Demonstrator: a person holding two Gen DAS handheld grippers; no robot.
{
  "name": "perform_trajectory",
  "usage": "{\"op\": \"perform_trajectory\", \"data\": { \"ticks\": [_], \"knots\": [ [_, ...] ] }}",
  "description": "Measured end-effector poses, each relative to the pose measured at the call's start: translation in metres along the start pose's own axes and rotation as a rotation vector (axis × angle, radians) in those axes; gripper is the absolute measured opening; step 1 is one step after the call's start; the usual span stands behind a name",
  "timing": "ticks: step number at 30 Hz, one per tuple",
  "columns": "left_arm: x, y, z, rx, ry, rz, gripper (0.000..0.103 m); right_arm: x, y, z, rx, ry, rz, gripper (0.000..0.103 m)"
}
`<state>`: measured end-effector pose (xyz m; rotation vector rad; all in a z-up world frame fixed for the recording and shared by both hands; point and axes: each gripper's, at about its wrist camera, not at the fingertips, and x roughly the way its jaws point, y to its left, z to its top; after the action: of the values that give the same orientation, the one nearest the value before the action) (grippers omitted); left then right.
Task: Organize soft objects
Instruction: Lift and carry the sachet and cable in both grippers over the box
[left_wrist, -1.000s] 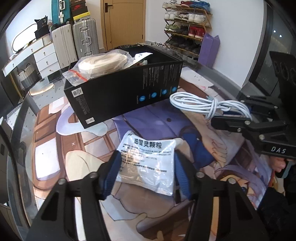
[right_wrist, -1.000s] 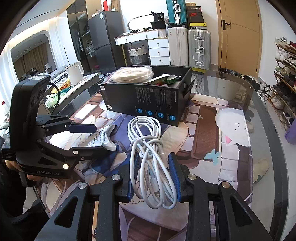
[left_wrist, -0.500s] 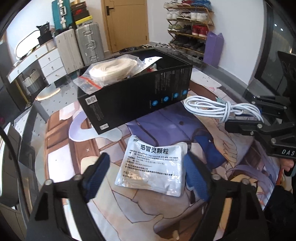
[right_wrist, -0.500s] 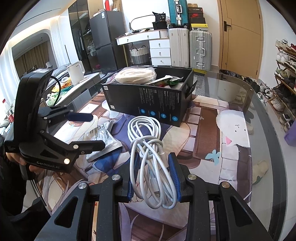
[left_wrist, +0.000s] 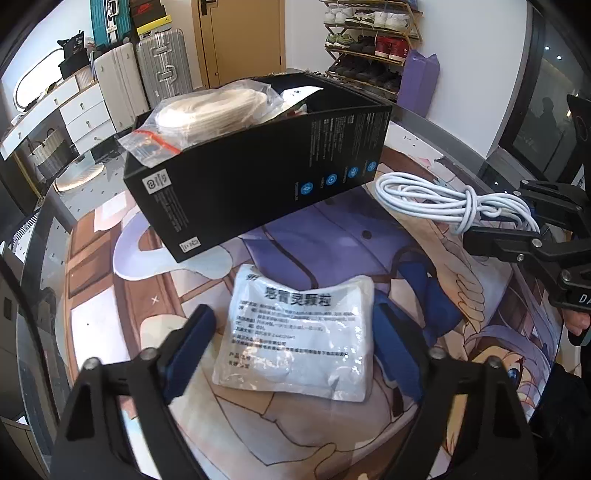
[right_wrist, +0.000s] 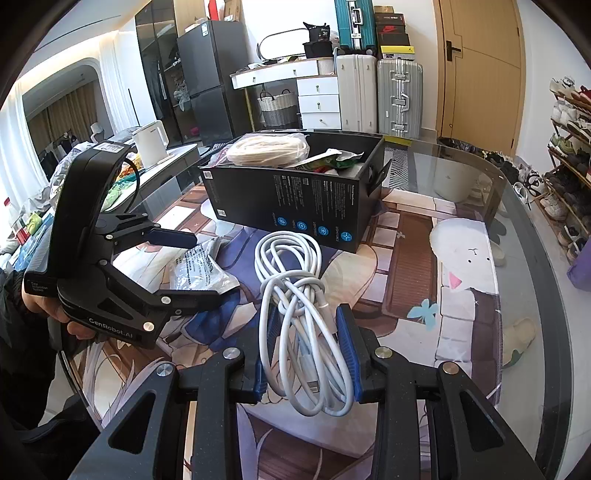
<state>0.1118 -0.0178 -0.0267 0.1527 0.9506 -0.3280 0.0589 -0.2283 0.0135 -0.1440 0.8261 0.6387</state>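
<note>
Two hand-held grippers work low over the bench (right_wrist: 524, 266); nearest in the right wrist view, the right hand-held gripper (right_wrist: 306, 354) is pressed in on a bundled white cable (right_wrist: 295, 295), its blue pads touching the coil on both sides, the looped far end of the cable lying on the printed mat (right_wrist: 410, 258) just short of the box; to the left, the left hand-held gripper (left_wrist: 295, 347) stands spread wide, a white medicine sachet (left_wrist: 295, 332) with black Chinese print lying flat on the mat between its fingers, the right finger (left_wrist: 391, 343) just beside the sachet's edge and the left finger (left_wrist: 188, 343) clear of it; whether the right one touches cannot be told; farther off sits an open black box (left_wrist: 258, 173), angled on the mat, holding a clear zip bag of cream-coloured cord (left_wrist: 210, 110) that overhangs its left rim, with a green packet (right_wrist: 332, 160) beside it inside; beyond the bench, suitcases (right_wrist: 380, 96) stand by a wooden door (right_wrist: 480, 70), and a shoe rack (left_wrist: 369, 40) lines the far right wall.
</note>
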Motion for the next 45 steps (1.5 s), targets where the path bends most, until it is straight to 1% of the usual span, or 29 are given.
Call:
{"op": "perform_trajectory", "data": {
  "ticks": [1, 3, 4, 6, 11, 15, 25, 29, 33, 38, 45],
  "knots": [
    [-0.001, 0.0, 0.0, 0.001, -0.002, -0.002, 0.066, 0.0, 0.0, 0.0, 0.0, -0.001, 0.0, 0.033],
    [-0.004, 0.001, 0.001, -0.009, -0.002, 0.003, 0.058, -0.001, 0.001, 0.0, 0.0, -0.003, 0.002, 0.033],
    [-0.006, 0.001, 0.0, -0.014, -0.008, 0.001, 0.055, -0.001, 0.001, 0.0, 0.0, -0.005, 0.003, 0.033],
    [-0.009, 0.002, -0.002, -0.031, -0.018, -0.014, 0.054, -0.002, 0.001, 0.001, -0.002, -0.007, 0.005, 0.033],
    [-0.016, 0.004, -0.006, -0.06, -0.041, -0.011, 0.053, -0.007, 0.002, 0.003, -0.005, -0.017, 0.0, 0.033],
    [-0.029, 0.008, -0.006, -0.089, -0.079, -0.005, 0.053, -0.013, 0.003, 0.007, -0.005, -0.035, -0.004, 0.033],
    [-0.071, 0.03, 0.012, -0.194, -0.205, 0.043, 0.053, -0.028, 0.008, 0.031, 0.012, -0.104, -0.022, 0.033],
    [-0.08, 0.043, 0.022, -0.23, -0.239, 0.062, 0.053, -0.029, 0.01, 0.045, 0.031, -0.123, -0.04, 0.033],
    [-0.081, 0.048, 0.037, -0.24, -0.26, 0.098, 0.053, -0.026, 0.009, 0.06, 0.053, -0.134, -0.069, 0.033],
    [-0.081, 0.052, 0.047, -0.242, -0.278, 0.136, 0.053, -0.022, 0.006, 0.078, 0.07, -0.144, -0.103, 0.033],
    [-0.074, 0.051, 0.06, -0.239, -0.287, 0.165, 0.053, -0.01, -0.001, 0.093, 0.083, -0.138, -0.115, 0.033]
  ]
}}
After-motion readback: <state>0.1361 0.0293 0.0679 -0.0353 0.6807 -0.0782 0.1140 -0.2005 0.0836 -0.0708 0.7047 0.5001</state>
